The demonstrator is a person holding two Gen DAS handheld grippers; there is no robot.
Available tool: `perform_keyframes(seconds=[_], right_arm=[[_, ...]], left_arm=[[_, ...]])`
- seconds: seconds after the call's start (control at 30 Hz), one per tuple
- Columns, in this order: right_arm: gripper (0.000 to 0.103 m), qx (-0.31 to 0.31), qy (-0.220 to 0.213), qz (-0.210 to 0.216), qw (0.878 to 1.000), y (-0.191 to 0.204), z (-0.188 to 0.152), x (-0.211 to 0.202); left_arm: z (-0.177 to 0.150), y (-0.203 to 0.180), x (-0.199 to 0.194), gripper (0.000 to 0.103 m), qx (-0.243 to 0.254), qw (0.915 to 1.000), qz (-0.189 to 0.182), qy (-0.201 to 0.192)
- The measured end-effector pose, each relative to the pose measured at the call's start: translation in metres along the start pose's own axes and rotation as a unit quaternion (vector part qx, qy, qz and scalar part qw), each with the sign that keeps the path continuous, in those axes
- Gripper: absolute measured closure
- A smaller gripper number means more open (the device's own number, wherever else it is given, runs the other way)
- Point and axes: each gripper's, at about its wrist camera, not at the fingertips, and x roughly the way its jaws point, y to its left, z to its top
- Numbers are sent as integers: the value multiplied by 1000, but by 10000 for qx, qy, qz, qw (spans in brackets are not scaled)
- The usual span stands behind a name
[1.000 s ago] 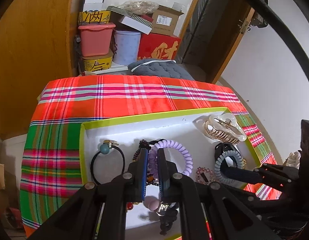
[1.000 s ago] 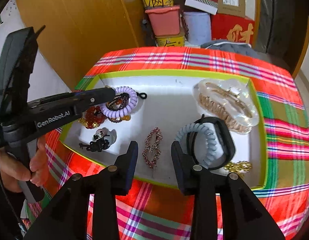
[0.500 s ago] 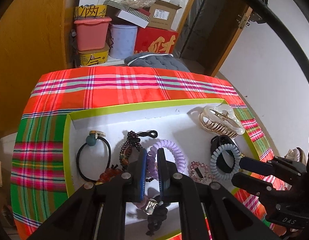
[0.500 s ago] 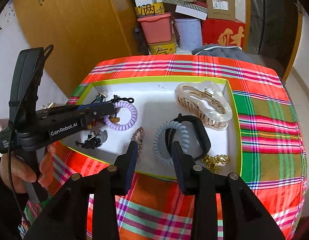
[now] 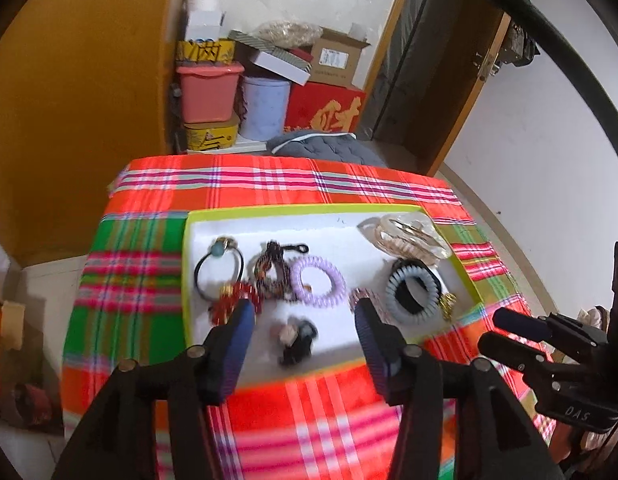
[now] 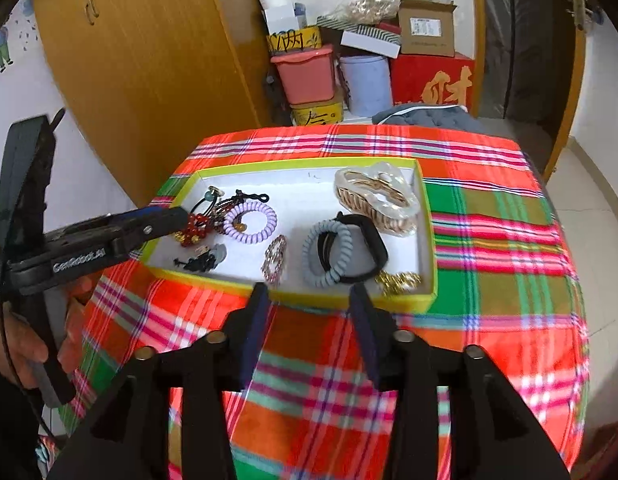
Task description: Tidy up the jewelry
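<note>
The lilac coil hair tie (image 5: 317, 280) lay flat on the white floor of the green-rimmed tray (image 5: 269, 213), just beside the dark beaded bracelet (image 5: 271, 266) and near the red bead bracelet (image 5: 234, 300), with the grey coil tie (image 5: 413, 292) and the clear claw clip (image 5: 405, 236) toward the tray's right end. A second earlier the left tongs (image 5: 303, 320) had been clamped on that lilac tie; their jaws had just been opening, and they now stood wide apart with nothing between them, drawn back toward the tray's near edge. This indicated a completed release: the tie was deposited among the other items and appeared settled. The right tongs (image 6: 309, 300) (seen in their own view above the plaid cloth (image 6: 489, 240) of the table, short of the tray's near wall) had also just widened slightly, stood apart and held nothing, and had likewise retreated from the tray since the earlier frames. All visible pieces rested inside the tray, so the sorting was judged well advanced; the pile at the left end remained tangled and would probably demand a careful, single-item pick.
</note>
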Motion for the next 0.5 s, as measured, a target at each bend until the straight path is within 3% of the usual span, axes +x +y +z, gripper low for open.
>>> perform_keyframes(seconds=[0.5], right_arm=[[57,-191,-267,-327,9989,25,-58,-76]], left_arm=[[-81,-34,-90,50,-51,9988,464,-141]])
